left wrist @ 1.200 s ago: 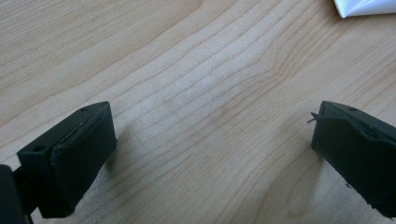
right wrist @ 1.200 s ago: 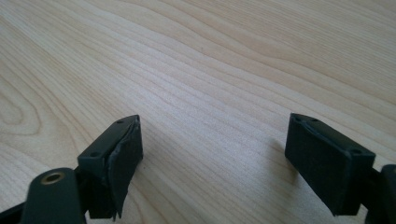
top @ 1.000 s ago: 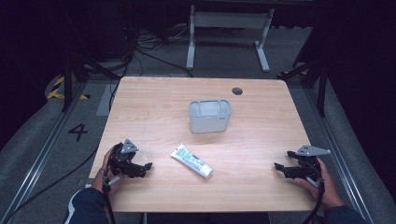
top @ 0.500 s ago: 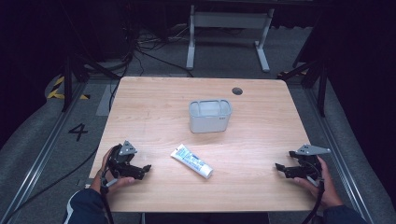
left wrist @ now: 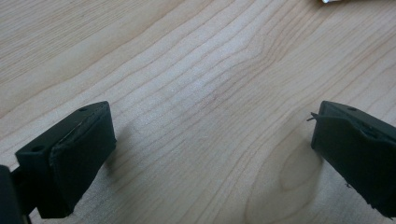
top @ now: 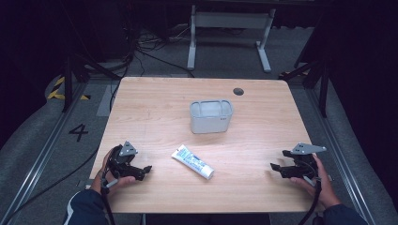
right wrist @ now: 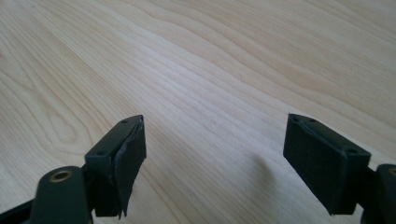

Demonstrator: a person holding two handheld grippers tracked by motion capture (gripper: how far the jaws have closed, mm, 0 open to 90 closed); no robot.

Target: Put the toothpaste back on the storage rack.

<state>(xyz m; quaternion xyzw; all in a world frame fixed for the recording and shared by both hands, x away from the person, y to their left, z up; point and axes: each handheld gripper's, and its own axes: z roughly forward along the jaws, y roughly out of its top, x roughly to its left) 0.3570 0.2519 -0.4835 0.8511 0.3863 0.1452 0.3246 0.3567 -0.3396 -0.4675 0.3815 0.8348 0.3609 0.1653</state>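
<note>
Two grippers we hold low over the table [top: 155, 98], left gripper [top: 141, 171] and right gripper [top: 278, 168] either side of the tube [top: 193, 162], both wide, empty; the right's jaws have just been closing slightly.

High cam looks down on whole table [top: 155, 112]; both gripper cams close, sharing its woodgrain.

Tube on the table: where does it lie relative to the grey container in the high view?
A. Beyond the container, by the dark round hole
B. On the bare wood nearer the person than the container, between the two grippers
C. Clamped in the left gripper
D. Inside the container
B: the tube lies flat on the table on the person's side of the container, apart from the left gripper and the right gripper.
</note>
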